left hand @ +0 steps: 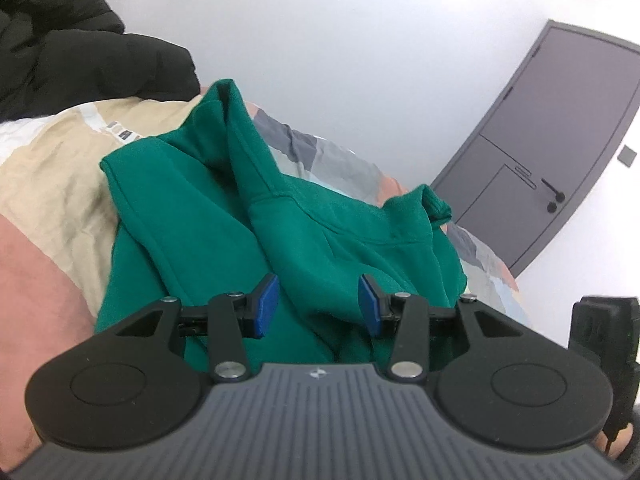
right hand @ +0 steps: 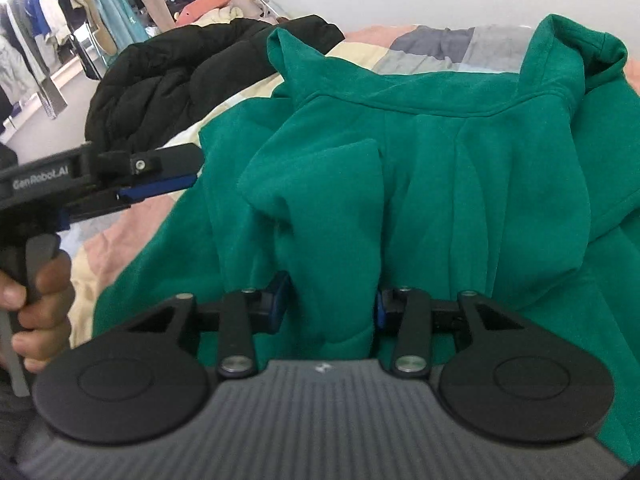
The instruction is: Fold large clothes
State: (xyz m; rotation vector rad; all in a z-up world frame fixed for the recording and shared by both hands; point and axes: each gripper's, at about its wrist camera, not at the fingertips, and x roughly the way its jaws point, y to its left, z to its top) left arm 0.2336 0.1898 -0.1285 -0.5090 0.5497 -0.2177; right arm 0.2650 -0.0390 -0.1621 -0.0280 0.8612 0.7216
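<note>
Two tongs are seen over the green hoodie [left hand: 192,216] on the bed [left hand: 48,184]: left tongs [left hand: 318,304] spread wide, empty; right tongs [right hand: 332,300] clamped on a fold at 12 o'clock.

Both my wrist cams sit low and close over the green hoodie [left hand: 224,208] on the bed [left hand: 52,168]; both catch the black jacket [right hand: 160,80].
</note>
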